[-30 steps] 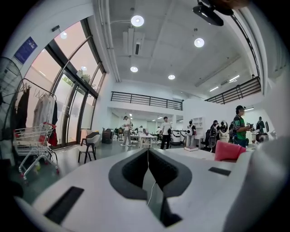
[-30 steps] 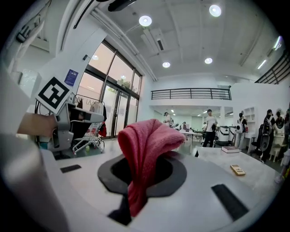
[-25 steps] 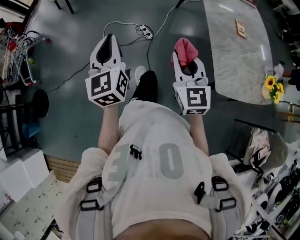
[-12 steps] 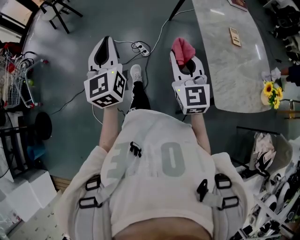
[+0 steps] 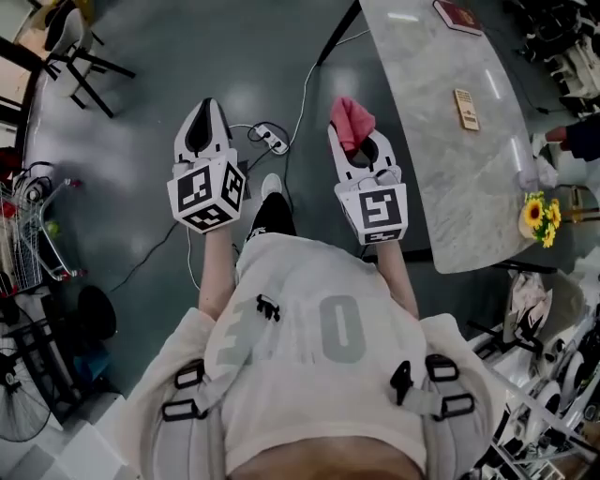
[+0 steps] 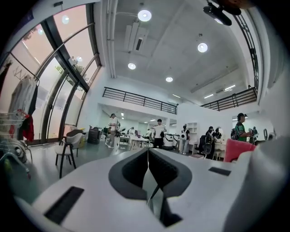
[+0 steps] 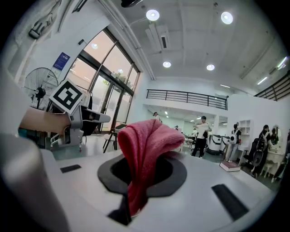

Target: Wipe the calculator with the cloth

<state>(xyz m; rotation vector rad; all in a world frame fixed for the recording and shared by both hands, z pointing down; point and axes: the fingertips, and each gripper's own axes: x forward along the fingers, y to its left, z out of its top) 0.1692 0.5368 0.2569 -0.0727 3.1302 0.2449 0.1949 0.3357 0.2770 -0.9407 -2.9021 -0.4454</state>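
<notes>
Cloth (image 5: 352,119) (image 7: 145,149) first: pink-red, with a soft looped nap like towelling, bunched into a folded lump. Sits pinched between the jaws of the right gripper (image 5: 354,142), held out in front of the body above the floor, left of the table in the head view and apart from it. Spills past the jaw tips and droops to one side in the right gripper view.

Left gripper (image 5: 204,120) alongside: jaws pressed together on nothing, dark pads meeting along a thin line in the left gripper view. Both tools of hard white plastic, tapering to a rounded point, each with a cube of black-and-white square markers.

Around them, biggest first:
- Floor (image 5: 122,159): grey-green, smooth, glossy with patches of glare.
- Table (image 5: 441,187): long, rounded at the ends, with a polished pale grey marbled top.
- On the table: a dark red book (image 5: 457,17) at the far end, yellow sunflowers (image 5: 541,216) at the near edge, and a small tan oblong (image 5: 466,109) with dark marks between them. Perhaps the calculator, too small to tell.
- On the floor: a white power strip (image 5: 272,139) with a thin trailing cable.

Beyond, in the gripper views: a tall glass wall (image 6: 59,68) in dark frames, a white ceiling with round lamps, a black-railed balcony (image 6: 140,99), and people standing far off.
</notes>
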